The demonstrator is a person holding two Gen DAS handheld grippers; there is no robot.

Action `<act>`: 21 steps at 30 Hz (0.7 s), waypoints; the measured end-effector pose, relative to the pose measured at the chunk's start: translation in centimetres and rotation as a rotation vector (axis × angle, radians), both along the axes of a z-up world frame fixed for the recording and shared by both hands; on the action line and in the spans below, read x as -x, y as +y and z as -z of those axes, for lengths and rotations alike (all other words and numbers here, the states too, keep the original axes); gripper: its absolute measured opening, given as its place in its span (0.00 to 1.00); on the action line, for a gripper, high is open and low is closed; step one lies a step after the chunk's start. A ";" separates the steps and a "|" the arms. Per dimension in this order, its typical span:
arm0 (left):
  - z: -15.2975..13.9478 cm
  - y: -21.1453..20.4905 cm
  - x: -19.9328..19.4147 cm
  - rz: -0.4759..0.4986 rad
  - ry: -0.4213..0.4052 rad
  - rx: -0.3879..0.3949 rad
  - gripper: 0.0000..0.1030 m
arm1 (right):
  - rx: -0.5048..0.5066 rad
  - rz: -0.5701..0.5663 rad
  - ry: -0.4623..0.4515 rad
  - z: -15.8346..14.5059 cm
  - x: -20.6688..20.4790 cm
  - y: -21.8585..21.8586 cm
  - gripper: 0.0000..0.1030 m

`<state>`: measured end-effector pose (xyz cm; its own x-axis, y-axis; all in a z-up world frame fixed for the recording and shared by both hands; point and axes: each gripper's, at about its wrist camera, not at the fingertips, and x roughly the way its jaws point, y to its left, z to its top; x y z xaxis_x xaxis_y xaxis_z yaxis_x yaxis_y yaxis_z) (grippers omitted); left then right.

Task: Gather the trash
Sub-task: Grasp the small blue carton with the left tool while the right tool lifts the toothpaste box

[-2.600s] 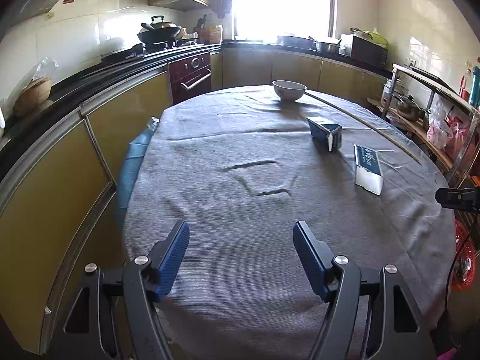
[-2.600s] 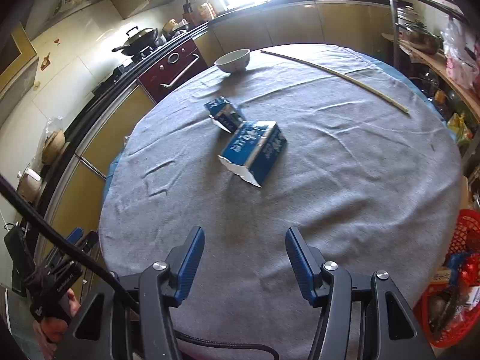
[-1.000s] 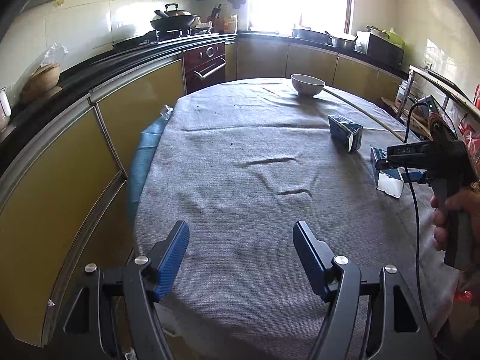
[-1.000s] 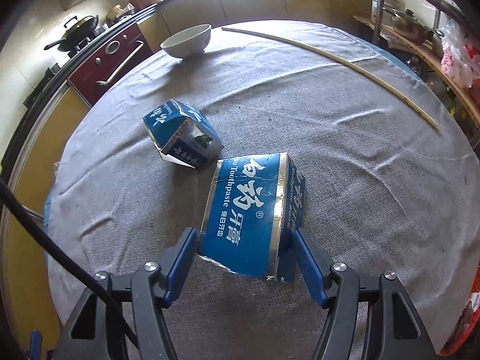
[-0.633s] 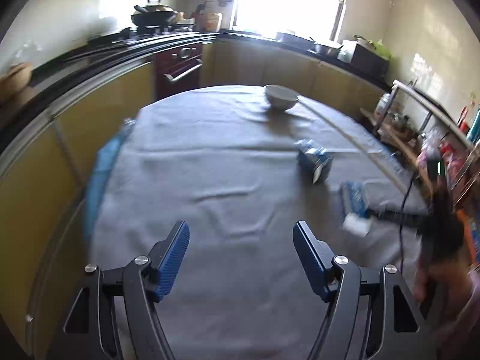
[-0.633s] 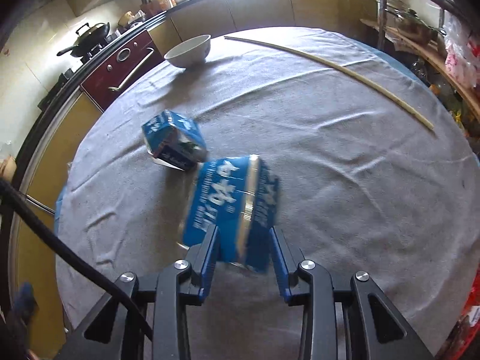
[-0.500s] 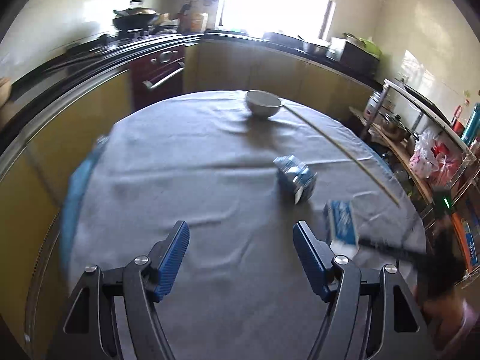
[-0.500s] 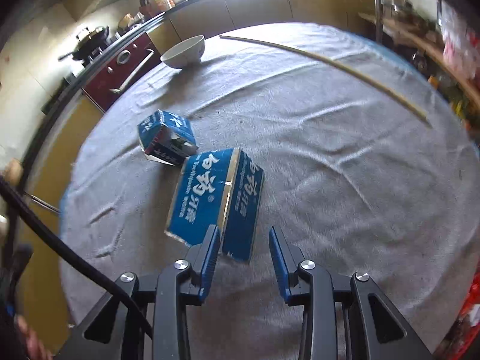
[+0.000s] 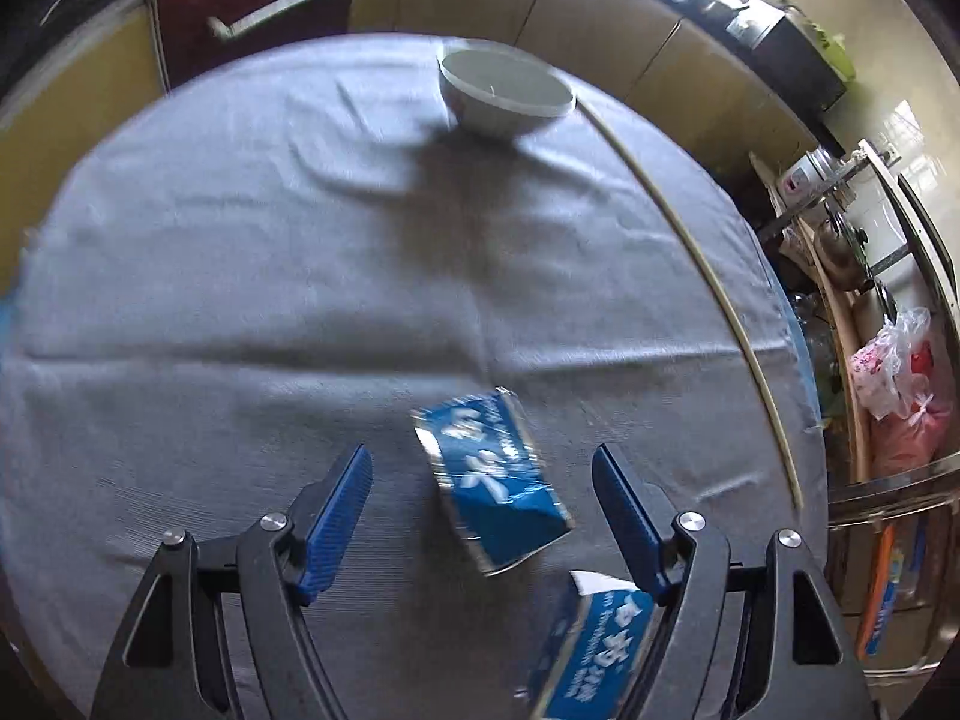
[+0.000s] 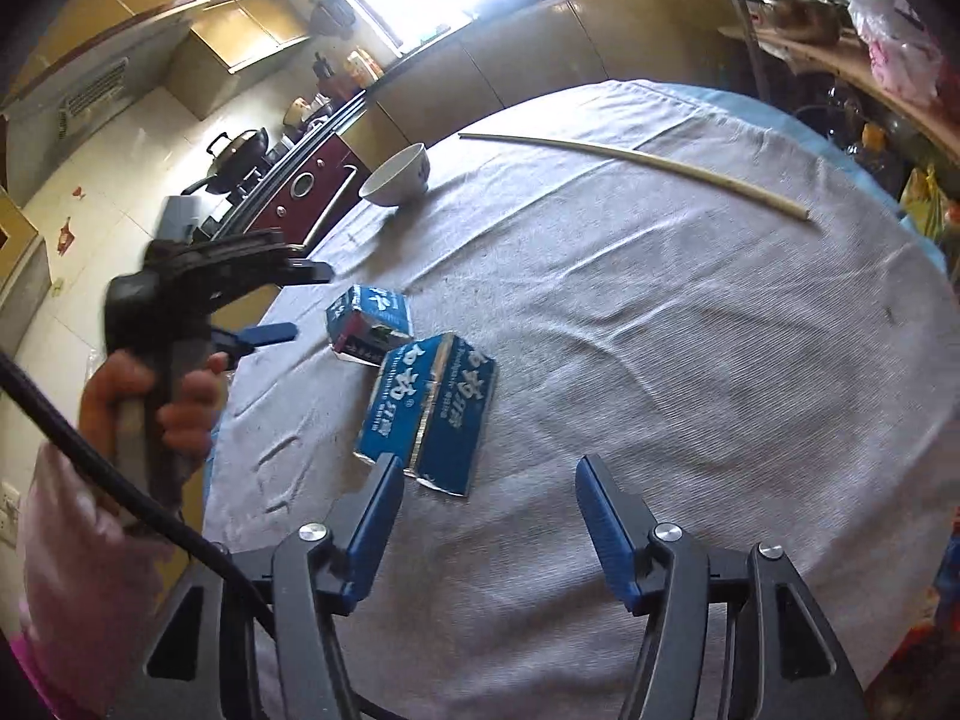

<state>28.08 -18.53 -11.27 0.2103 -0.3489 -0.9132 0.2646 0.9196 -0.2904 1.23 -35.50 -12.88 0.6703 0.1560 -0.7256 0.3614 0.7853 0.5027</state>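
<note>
A: Left wrist view first. What had changed?

B: The left gripper (image 9: 480,516) had swung in over the small blue carton (image 9: 495,483). A sec before, that carton sat far off at the right of the frame; now it lay lower centre, between the spread jaws, which were widening a bit more. Pads weren't touching it. The bigger toothpaste box (image 9: 591,648) showed at the bottom edge, partly behind the right-hand jaw.

A: Pose?

B: Pointed steeply down at the grey-clothed counter (image 9: 240,300). Bowl (image 9: 504,93) top centre, long stick (image 9: 708,276) curving down the right side.

A: Right wrist view?

B: The right gripper (image 10: 486,516) had lost the toothpaste box (image 10: 429,414). It'd been lifted in the jaws a moment earlier; now it lay flat on the cloth, frame centre, above the jaw tips and a bit left. Jaws were reopening, nothing between them. The small carton (image 10: 369,324) lay just beside it, up-left.

A: So for the task?

B: Both bits of trash still on the counter; I'd say regrasp needed, nothing collected yet.

A: Pose there?

B: Angled down, less steeply. The person's left hand (image 10: 150,396) gripped its handle at the left edge.
</note>
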 end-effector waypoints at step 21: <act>-2.0 6.4 4.7 0.175 -0.109 -0.067 0.43 | 0.061 -0.031 0.076 -0.3 -7.1 4.4 0.69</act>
